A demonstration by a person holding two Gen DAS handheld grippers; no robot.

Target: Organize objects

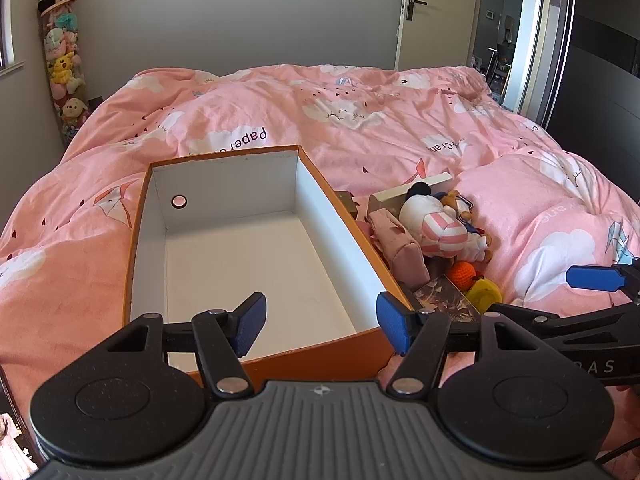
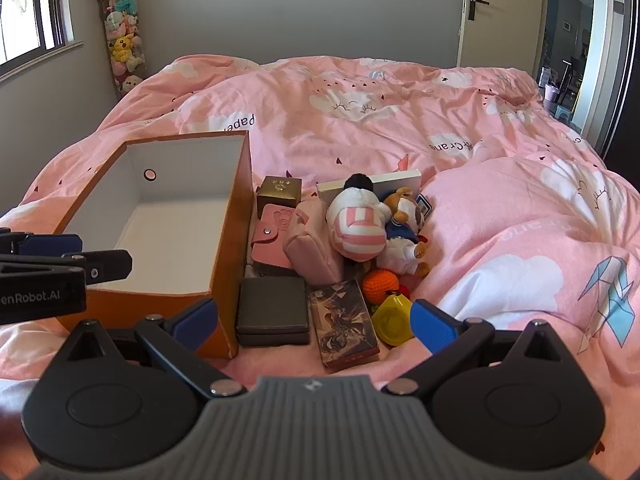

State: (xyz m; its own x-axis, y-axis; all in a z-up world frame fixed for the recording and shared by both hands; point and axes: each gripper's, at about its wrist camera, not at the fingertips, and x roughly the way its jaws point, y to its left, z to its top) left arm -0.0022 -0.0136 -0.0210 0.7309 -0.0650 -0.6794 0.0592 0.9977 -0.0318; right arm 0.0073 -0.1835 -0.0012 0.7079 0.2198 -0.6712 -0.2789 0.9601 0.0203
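Both grippers, left [image 1: 320, 322] and right [image 2: 314, 326], are held open and empty; the black case [image 2: 273, 312] should be gripped squarely and placed in the orange box [image 2: 236, 216].

1. Orange shoebox [image 2: 232, 248], white inside, lies open and empty on the bed.
2. Just right of it: gold box [image 2: 280, 194], pink snap wallet [image 2: 272, 242], dark case [image 2: 273, 312], pink pouch [image 2: 312, 252], picture card box [image 2: 344, 324].
3. Striped plush [image 2: 358, 224] and bear plush [image 2: 404, 232] lean on a white box [image 2: 396, 180]; an orange knitted ball [image 2: 380, 286] and a yellow disc [image 2: 394, 318] lie in front.

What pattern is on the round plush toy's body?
Pink and white stripes on the round plush toy; clearest in the right wrist view.
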